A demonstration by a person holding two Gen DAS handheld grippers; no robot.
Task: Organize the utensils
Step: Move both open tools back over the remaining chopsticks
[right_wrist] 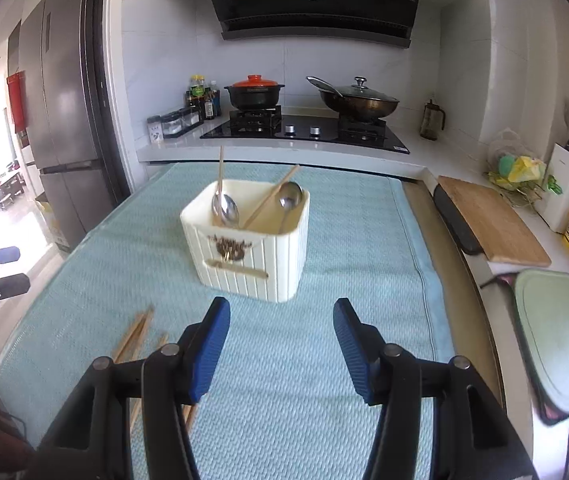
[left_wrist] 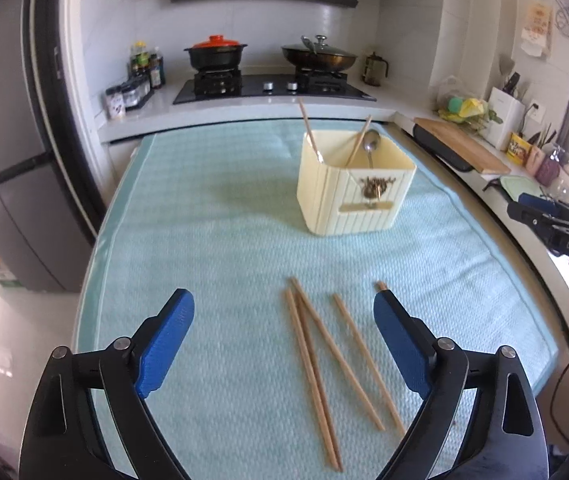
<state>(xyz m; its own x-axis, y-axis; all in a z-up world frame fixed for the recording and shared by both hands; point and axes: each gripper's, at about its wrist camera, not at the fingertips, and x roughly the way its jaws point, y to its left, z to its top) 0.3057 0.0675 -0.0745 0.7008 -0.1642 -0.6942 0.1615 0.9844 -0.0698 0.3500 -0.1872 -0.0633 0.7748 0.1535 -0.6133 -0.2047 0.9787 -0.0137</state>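
A cream ribbed utensil holder (left_wrist: 354, 196) (right_wrist: 250, 254) stands on a light blue towel (left_wrist: 212, 240) (right_wrist: 324, 400). It holds two wooden chopsticks (left_wrist: 307, 128) (right_wrist: 220, 172) and metal spoons (left_wrist: 371, 145) (right_wrist: 289, 196). Several wooden chopsticks (left_wrist: 316, 368) lie loose on the towel between my left gripper's fingers; their ends show in the right wrist view (right_wrist: 136, 334). My left gripper (left_wrist: 284, 308) is open and empty above them. My right gripper (right_wrist: 282, 312) is open and empty, in front of the holder.
Behind the towel is a gas hob (right_wrist: 304, 130) with a red-lidded pot (right_wrist: 254, 92) and a wok (right_wrist: 358, 102). A wooden cutting board (right_wrist: 492, 220) and a pale green board (right_wrist: 560, 340) lie on the right counter. A fridge (right_wrist: 60, 128) stands left.
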